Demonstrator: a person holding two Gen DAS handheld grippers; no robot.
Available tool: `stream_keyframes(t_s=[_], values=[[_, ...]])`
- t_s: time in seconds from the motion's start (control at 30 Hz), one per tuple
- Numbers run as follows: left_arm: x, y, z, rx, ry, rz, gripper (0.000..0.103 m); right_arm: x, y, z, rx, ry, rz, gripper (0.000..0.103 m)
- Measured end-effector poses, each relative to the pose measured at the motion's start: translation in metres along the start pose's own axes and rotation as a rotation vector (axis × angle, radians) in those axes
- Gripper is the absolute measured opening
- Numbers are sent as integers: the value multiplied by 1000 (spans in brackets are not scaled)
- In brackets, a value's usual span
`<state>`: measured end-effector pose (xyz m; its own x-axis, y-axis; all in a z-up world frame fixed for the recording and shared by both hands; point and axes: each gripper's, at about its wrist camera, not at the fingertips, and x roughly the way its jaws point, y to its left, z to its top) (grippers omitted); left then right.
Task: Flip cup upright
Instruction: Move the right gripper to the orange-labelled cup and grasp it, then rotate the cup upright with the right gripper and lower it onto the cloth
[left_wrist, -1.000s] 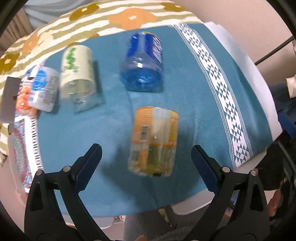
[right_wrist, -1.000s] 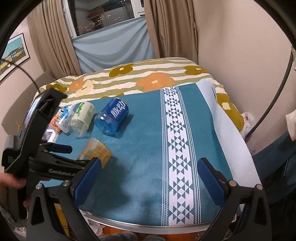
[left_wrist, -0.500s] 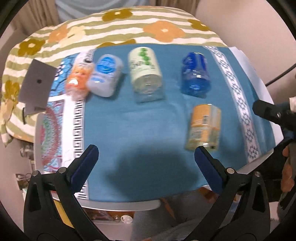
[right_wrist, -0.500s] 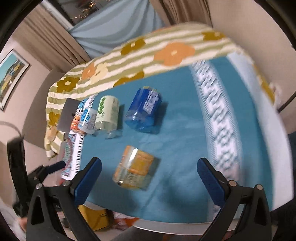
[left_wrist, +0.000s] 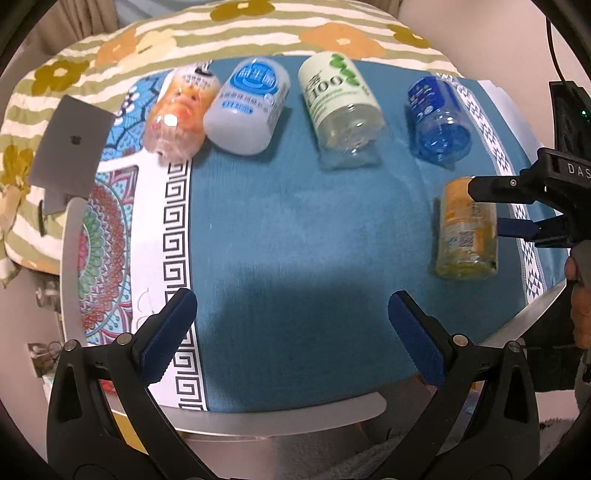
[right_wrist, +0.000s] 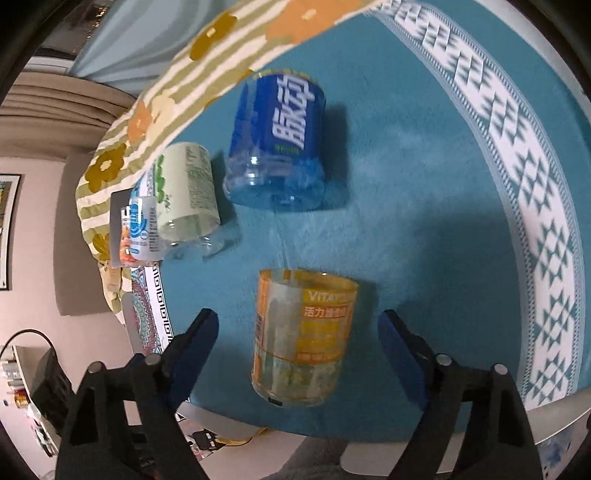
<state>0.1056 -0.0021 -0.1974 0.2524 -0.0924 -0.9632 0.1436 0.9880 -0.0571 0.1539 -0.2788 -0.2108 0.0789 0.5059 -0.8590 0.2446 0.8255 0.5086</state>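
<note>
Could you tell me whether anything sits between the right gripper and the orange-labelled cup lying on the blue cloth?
Nothing visible does. The right gripper is open, and the orange cup lies on its side directly between its fingers. The blue cup lies farther back, apart from it. The left gripper is off to the side, open.

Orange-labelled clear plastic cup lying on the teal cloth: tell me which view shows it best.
The right wrist view. The orange-labelled clear plastic cup lies large and unobstructed between the open jaws of the right gripper, its label readable. The left wrist view shows it small at the right edge, partly hidden behind the right gripper.
</note>
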Motion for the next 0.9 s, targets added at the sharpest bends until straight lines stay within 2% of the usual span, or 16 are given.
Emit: stream_keyframes(t_s=[0.13,0.37,0.6,0.77,0.9], values=[[6,10,1,-15,8,-19,103,7,-4,3,49,25,-7,72],[15,21,4,-21,12,-38,103,12,-9,12,113,54,-26,70],[22,27,11,-22,18,-45,103,21,-12,15,145,91,-27,56],[24,26,16,-14,18,-48,103,15,-12,15,139,79,-26,55],[20,22,20,-4,8,-49,103,-2,-3,12,69,9,-24,55]])
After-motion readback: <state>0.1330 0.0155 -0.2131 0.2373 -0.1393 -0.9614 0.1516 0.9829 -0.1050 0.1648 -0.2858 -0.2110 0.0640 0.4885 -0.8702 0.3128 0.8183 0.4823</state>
